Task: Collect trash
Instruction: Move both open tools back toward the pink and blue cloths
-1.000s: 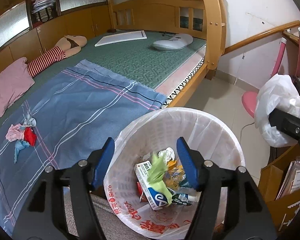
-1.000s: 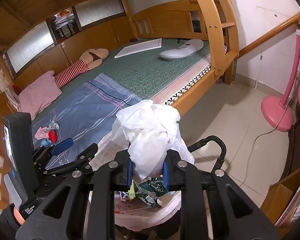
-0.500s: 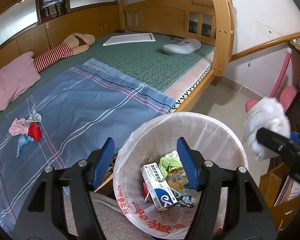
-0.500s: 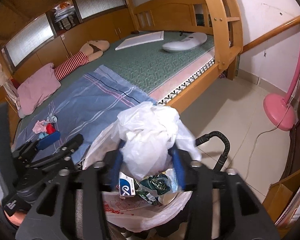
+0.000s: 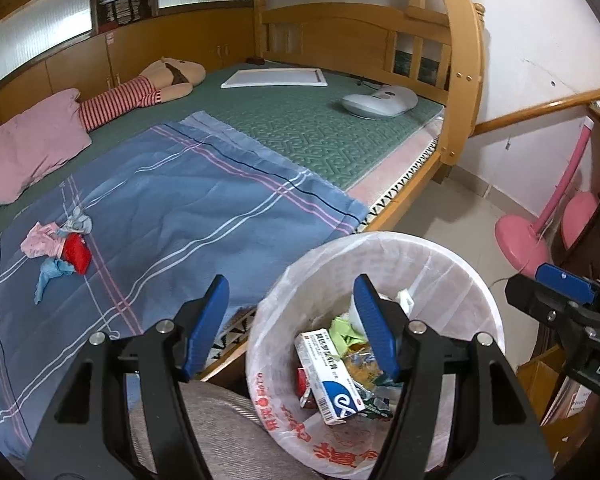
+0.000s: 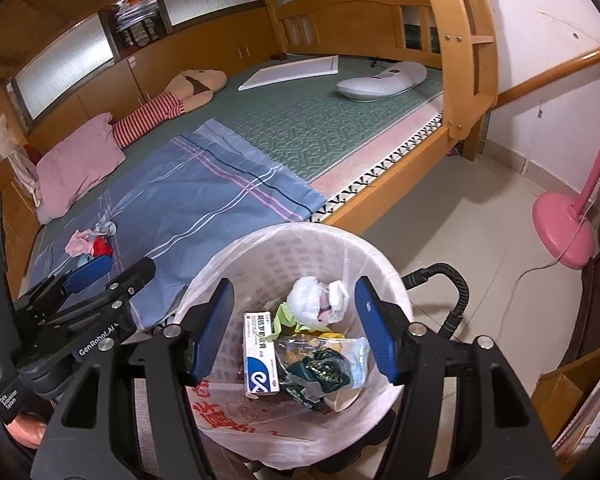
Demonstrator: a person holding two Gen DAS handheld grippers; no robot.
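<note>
The right claw (image 6: pixel 294 326) hangs over the lined waste bin (image 6: pixel 300 236), its jaws opening with nothing between them; a crumpled white plastic bag (image 6: pixel 314 300) lies in the bin on top of a medicine box (image 6: pixel 260 354) and wrappers. The left claw (image 5: pixel 290 326) stands apart and empty above the bin's near rim, beside the bed (image 5: pixel 320 132); a small heap of pink, red and blue scraps (image 5: pixel 60 246) lies on the blue sheet (image 5: pixel 180 216), well apart from the bin.

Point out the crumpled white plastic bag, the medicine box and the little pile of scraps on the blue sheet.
crumpled white plastic bag (image 6: pixel 306 298): right wrist view, on its bunched middle, inside the bin.
medicine box (image 6: pixel 259 354): right wrist view, on its printed top face.
pile of scraps (image 5: pixel 58 244): left wrist view, between the pink and red pieces.
</note>
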